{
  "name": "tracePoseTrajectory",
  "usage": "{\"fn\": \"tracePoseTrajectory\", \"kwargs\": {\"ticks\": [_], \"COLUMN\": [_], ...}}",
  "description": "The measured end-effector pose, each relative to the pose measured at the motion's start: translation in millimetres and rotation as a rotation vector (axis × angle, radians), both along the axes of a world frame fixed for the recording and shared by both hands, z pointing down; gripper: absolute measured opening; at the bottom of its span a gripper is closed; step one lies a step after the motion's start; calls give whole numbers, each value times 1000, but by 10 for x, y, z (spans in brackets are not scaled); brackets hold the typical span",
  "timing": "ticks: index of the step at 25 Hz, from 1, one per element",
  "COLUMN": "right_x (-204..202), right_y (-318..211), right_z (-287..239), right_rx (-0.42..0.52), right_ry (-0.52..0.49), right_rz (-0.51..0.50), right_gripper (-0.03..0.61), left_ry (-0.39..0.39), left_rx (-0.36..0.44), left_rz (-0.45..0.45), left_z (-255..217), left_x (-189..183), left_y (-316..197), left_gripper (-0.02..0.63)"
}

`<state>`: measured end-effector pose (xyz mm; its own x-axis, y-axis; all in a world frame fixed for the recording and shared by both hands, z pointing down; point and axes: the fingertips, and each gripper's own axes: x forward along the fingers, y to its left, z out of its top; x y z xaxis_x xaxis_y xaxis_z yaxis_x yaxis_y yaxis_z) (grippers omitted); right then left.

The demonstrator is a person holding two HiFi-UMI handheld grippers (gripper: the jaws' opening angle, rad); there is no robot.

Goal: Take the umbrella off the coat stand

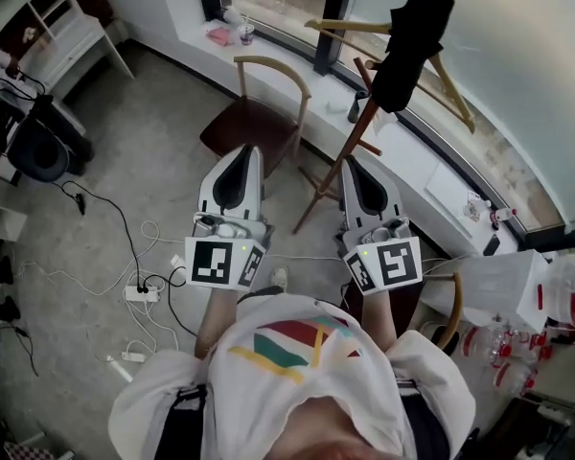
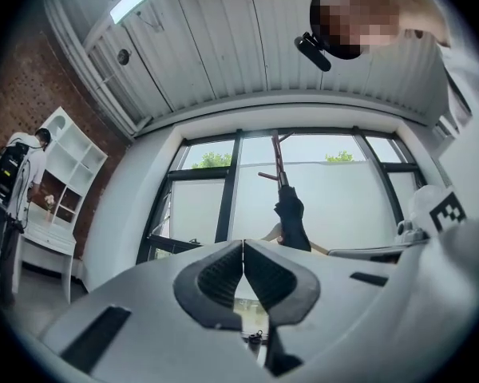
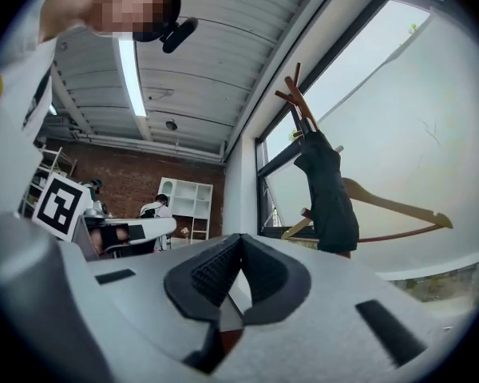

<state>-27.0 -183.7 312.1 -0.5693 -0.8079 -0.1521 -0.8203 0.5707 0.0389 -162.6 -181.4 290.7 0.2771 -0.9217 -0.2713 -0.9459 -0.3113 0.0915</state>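
Observation:
A black folded umbrella point(image 1: 412, 41) hangs high on a brown wooden coat stand point(image 1: 350, 151) by the window. It also shows ahead in the left gripper view as the umbrella point(image 2: 292, 218) on the stand's pole point(image 2: 278, 154), and to the right in the right gripper view as the umbrella point(image 3: 329, 202) under the stand's pegs point(image 3: 295, 102). My left gripper point(image 1: 241, 157) and right gripper point(image 1: 357, 165) are held side by side, short of the stand and apart from the umbrella. The left gripper point(image 2: 243, 244) and the right gripper point(image 3: 239, 239) are both shut with nothing between their pads.
A wooden chair point(image 1: 259, 113) stands left of the stand's legs. Wooden hangers point(image 1: 452, 89) hang beside the umbrella. Cables and a power strip point(image 1: 139, 293) lie on the floor at left. A table with bottles point(image 1: 517, 353) is at right. People stand by white shelves point(image 3: 176, 206) in the background.

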Motion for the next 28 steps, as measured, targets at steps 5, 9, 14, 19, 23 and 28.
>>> {"fn": "tracePoseTrajectory", "kwargs": {"ticks": [5,9,14,19,23,28], "right_x": [-105,-126,-133,-96,21,238], "right_y": [-272,-373,-467,-544,-585,-628], "right_z": [-31,3,22,0,-23,-29], "right_rx": [3,-2,-8,8,17,3], "right_ry": [34,45,52,54,49,34], "right_rz": [49,63,60,39,33,36], "right_gripper": [0,0,0,0,0,0], "left_ry": [-3,9,26,26,21,21], "left_rx": [12,22,2,11,15,34], "left_rz": [55,74,84,62,45,61], "left_z": [-53,-30,52,51,42,-38], "left_x": [-52,-50,2,78,178,392], "left_y": [-334,-453,-535,-606,-667,-718], "left_gripper": [6,6,6,6,6,8]}}
